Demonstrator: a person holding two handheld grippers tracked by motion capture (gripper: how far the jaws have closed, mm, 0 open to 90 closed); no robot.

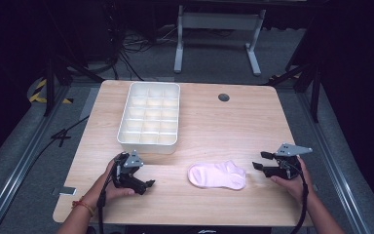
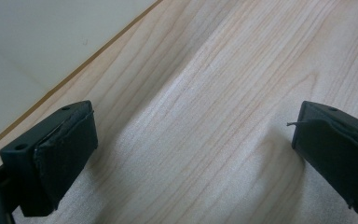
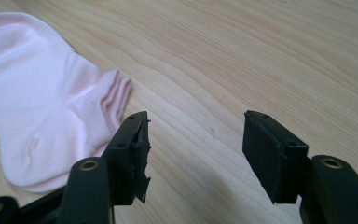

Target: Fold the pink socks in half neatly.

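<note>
Between the two grippers, both with fingers spread and empty, a pale pink sock (image 1: 217,175) lies flat on the table (image 1: 233,126).

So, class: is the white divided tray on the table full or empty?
Empty. In the high view every compartment of the white divided tray shows only its pale bottom, and the pink sock lies outside it on the table.

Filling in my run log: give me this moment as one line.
left tongs: open, empty, over bare table | right tongs: open, empty, beside sock | pink sock: flat, untouched | white divided tray: empty
</note>
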